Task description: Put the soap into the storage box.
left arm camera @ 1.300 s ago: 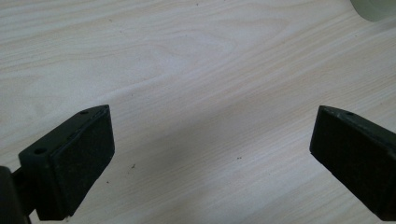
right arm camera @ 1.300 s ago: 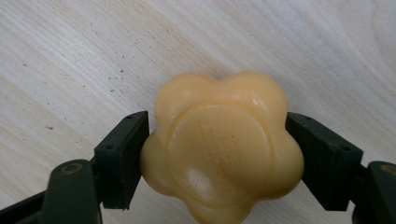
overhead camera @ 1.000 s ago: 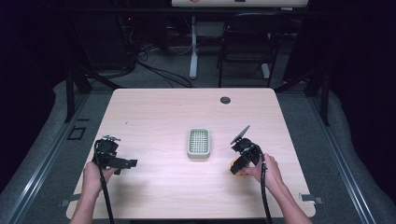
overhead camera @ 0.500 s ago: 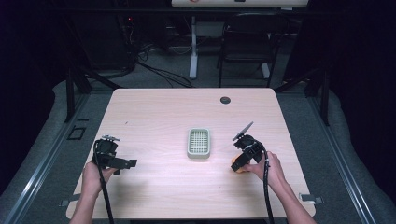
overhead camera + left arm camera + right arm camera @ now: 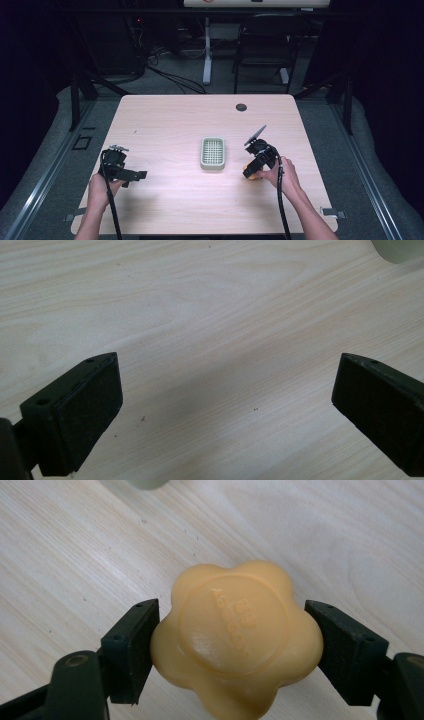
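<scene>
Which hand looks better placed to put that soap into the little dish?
Right. The right gripper is already shut on the soap, close beside the dish. The left gripper stands open over bare table, farther off.

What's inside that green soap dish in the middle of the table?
Nothing lies in the soap dish: the high view shows just its bare slotted grid. The orange soap sits outside it, clamped in the right gripper. What lies under the dish is covered.
</scene>
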`<act>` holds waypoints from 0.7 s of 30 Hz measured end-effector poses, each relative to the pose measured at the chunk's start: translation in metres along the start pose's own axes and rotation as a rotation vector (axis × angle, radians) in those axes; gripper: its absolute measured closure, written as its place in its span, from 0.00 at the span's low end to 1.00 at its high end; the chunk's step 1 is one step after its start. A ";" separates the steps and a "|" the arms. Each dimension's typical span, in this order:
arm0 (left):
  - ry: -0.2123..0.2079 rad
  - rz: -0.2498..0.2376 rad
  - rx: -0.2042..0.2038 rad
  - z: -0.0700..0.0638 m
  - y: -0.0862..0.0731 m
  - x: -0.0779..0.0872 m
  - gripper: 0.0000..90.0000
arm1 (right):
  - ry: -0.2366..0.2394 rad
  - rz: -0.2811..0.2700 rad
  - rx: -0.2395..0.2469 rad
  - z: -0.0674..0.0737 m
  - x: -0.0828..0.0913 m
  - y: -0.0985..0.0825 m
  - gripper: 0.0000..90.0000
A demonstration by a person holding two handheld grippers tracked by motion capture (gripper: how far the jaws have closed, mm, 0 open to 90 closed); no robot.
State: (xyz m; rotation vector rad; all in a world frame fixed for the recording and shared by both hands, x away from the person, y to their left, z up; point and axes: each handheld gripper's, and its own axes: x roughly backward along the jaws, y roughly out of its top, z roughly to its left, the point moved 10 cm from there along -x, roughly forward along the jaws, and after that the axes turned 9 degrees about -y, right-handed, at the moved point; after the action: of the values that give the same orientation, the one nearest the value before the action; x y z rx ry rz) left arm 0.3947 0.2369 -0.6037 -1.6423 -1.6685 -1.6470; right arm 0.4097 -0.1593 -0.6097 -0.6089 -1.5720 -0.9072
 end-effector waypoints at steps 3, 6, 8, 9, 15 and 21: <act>0.000 -0.003 0.000 0.000 0.000 0.000 0.00 | -0.004 -0.001 0.013 0.002 0.001 0.006 0.27; -0.001 -0.003 0.000 0.000 0.000 0.000 0.00 | 0.000 -0.004 0.018 0.004 0.002 0.012 0.27; -0.001 -0.004 0.000 0.000 0.000 0.000 0.00 | -0.004 -0.010 0.026 0.006 0.003 0.019 0.27; -0.001 -0.004 0.000 0.000 0.000 0.000 0.00 | -0.004 -0.010 0.026 0.006 0.003 0.019 0.27; -0.003 -0.007 -0.001 0.000 0.001 0.000 0.00 | 0.002 -0.011 0.027 0.010 0.005 0.031 0.27; -0.004 -0.007 -0.002 0.000 0.001 0.000 0.00 | -0.002 -0.034 0.041 0.012 0.010 0.045 0.27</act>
State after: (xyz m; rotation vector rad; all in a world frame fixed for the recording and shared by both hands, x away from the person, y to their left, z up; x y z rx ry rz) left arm 0.3957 0.2368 -0.6035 -1.6429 -1.6772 -1.6507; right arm 0.4367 -0.1255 -0.5910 -0.5564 -1.6033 -0.8975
